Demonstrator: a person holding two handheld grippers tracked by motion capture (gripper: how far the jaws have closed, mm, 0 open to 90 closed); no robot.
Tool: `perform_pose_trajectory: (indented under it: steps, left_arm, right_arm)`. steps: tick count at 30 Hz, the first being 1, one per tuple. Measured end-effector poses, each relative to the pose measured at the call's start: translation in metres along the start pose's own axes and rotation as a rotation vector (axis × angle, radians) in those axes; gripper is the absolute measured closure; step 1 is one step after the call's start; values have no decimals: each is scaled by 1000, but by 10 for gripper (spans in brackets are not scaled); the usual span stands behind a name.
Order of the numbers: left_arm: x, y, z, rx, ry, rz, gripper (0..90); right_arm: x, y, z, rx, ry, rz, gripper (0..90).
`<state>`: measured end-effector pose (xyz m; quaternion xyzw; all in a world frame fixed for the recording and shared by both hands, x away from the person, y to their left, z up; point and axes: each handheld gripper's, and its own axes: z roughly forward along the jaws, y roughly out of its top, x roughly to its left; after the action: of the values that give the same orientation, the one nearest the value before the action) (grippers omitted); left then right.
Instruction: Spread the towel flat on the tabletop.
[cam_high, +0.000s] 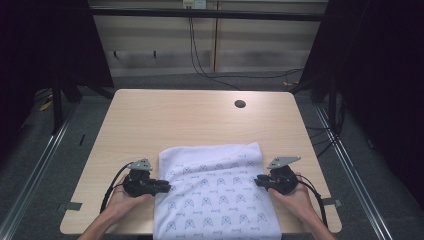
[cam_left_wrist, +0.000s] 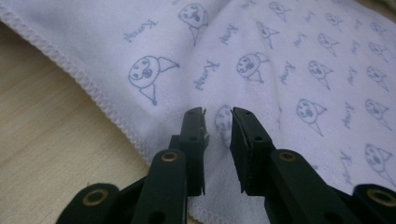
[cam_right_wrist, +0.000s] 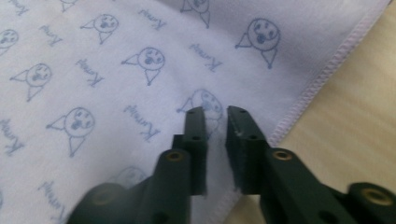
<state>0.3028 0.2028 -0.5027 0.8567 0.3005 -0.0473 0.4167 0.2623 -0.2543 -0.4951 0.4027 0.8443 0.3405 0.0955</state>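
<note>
Table: a light wooden table (cam_high: 165, 117) with rounded corners is standing on grey carpet, with a small dark round hole (cam_high: 240, 104) toward its 1 o'clock corner.

Cloth: a white rectangular cloth printed with small blue-grey faces and script (cam_high: 215, 192) is lying flat at the 6 o'clock side of the table, its near end running past the table edge; in the left gripper view the same cloth (cam_left_wrist: 289, 56) is showing a stitched hem (cam_left_wrist: 88, 86).

Left gripper: the black two-jaw left gripper (cam_high: 167, 187), held in the person's left hand (cam_high: 122, 202), is sitting at the cloth's 9 o'clock edge and pointing toward 3 o'clock. Its jaws are standing a narrow gap apart over the cloth just inside the hem (cam_left_wrist: 218, 122), holding nothing between them.

Right gripper: the black two-jaw right gripper (cam_high: 257, 181), held in the right hand (cam_high: 295, 200), is sitting at the cloth's 3 o'clock edge and pointing toward 9 o'clock. Its jaws are likewise a narrow gap apart over the printed cloth (cam_right_wrist: 215, 119), just beside the hem, with bare wood showing past it.

Cables: black cables (cam_high: 200, 60) are hanging down the wall at 12 o'clock.
</note>
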Motion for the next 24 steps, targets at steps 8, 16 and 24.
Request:
perform_pose_trajectory:
  steps: [8, 16, 24]
  left_arm:
    - [-3, 2, 2, 29, -49, 14, 669]
    - [-16, -5, -3, 65, -68, 50, 759]
    - [9, 10, -21, -121, 54, -42, 718]
  right_arm:
    - [15, -23, -21, 30, 48, 12, 888]
    - [19, -34, -30, 29, 101, 37, 826]
    - [-3, -8, -34, -149, 78, 89, 739]
